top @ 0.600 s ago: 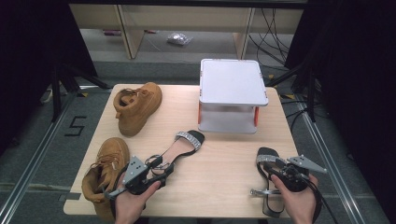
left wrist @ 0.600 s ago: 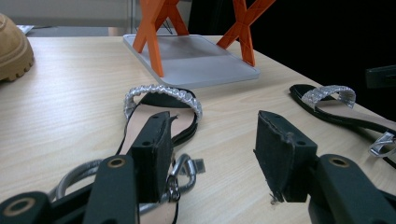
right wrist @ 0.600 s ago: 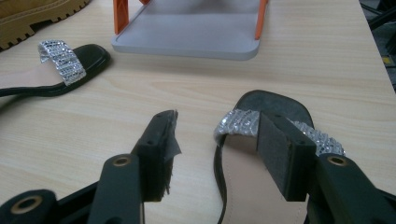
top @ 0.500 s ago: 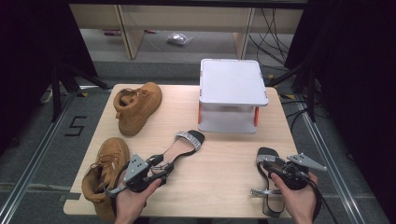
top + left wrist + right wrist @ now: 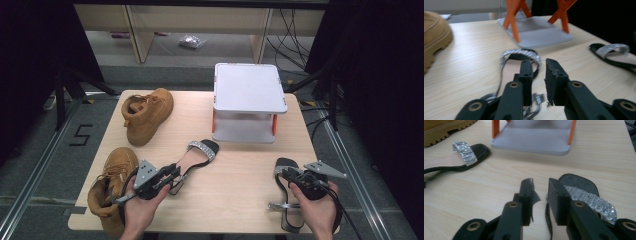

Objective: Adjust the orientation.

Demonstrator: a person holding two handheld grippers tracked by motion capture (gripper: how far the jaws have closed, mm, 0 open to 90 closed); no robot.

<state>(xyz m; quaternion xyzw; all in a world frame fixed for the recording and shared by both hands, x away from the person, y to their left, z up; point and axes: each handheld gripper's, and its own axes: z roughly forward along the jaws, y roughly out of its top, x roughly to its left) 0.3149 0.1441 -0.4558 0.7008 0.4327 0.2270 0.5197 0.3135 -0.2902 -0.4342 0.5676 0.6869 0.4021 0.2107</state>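
Observation:
Two black sandals with glittering silver toe straps lie on the wooden table (image 5: 235,200). My left gripper (image 5: 174,173) hovers low over the heel end of the left sandal (image 5: 199,152). In the left gripper view its jaws (image 5: 539,64) stand a little apart with nothing pressed between them, and the silver strap (image 5: 520,53) lies just beyond. My right gripper (image 5: 286,173) sits over the right sandal (image 5: 286,164). Its jaws (image 5: 540,182) are narrowly apart above the sandal's inner edge, beside the silver strap (image 5: 589,197).
A white rack (image 5: 248,87) on orange legs stands at the back right of the table. One tan boot (image 5: 147,112) lies at the back left. A second tan boot (image 5: 112,175) is at the front left, right beside my left hand.

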